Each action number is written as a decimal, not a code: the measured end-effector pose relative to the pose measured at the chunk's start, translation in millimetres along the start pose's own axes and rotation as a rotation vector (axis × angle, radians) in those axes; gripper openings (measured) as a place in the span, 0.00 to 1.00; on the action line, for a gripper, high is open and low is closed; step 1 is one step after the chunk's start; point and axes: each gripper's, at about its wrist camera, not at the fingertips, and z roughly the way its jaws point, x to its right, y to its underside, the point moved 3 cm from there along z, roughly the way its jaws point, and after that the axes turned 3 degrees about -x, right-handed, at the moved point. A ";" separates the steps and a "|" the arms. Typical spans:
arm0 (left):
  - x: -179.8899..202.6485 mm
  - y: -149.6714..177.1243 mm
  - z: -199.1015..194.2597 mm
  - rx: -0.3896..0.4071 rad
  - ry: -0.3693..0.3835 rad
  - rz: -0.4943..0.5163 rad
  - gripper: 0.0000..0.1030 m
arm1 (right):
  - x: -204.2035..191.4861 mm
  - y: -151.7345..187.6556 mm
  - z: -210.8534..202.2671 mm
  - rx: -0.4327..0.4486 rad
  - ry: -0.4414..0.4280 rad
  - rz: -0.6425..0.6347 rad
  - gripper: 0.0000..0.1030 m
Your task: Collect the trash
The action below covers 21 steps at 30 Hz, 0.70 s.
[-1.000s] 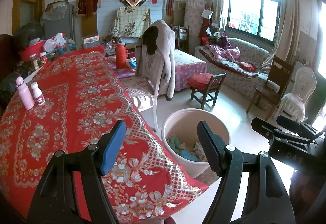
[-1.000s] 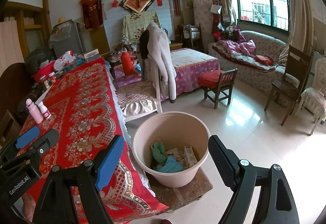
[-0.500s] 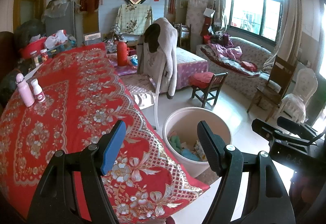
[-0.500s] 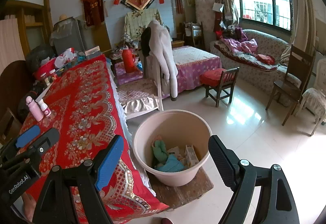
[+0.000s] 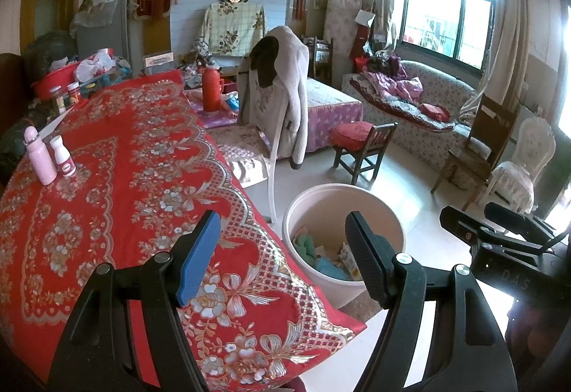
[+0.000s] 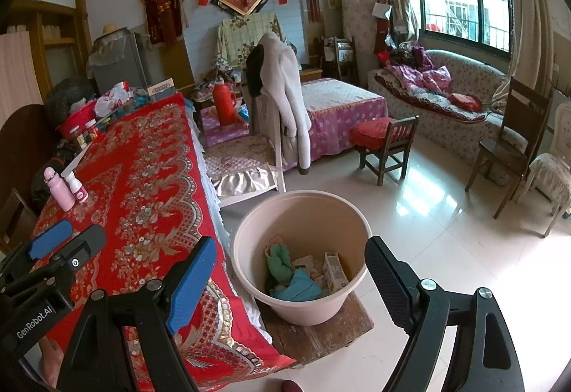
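Two grippers hovering, left gripper [image 5: 282, 256] and right gripper [image 6: 291, 274], jaws gaping wide, gripping nothing. Round beige plastic bucket [image 6: 303, 210] sitting near right of red embroidered surface [image 5: 107, 177], holding crumpled trash [image 6: 303, 274]; resting on worn wooden board [image 6: 321, 335].

Bucket [image 5: 392, 213] bottom hidden behind left jaws, trash [image 6: 303, 270] partly indistinct, bottle [image 6: 79, 190] label unreadable

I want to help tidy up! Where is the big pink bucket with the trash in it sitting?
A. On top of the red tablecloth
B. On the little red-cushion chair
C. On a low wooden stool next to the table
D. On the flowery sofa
C: in the right wrist view the bucket stands on a worn low wooden stool on the floor, right beside the hanging edge of the red tablecloth.
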 end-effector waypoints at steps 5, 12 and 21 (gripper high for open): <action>1.2 0.9 1.0 -0.001 0.001 0.000 0.70 | 0.4 0.5 0.9 -0.001 0.000 0.002 0.81; 2.3 1.3 3.3 -0.005 0.005 0.002 0.70 | 7.7 3.8 8.3 -0.011 0.006 0.004 0.81; -3.0 3.0 14.2 -0.020 0.013 -0.008 0.70 | 6.3 1.8 15.8 -0.029 0.012 -0.006 0.81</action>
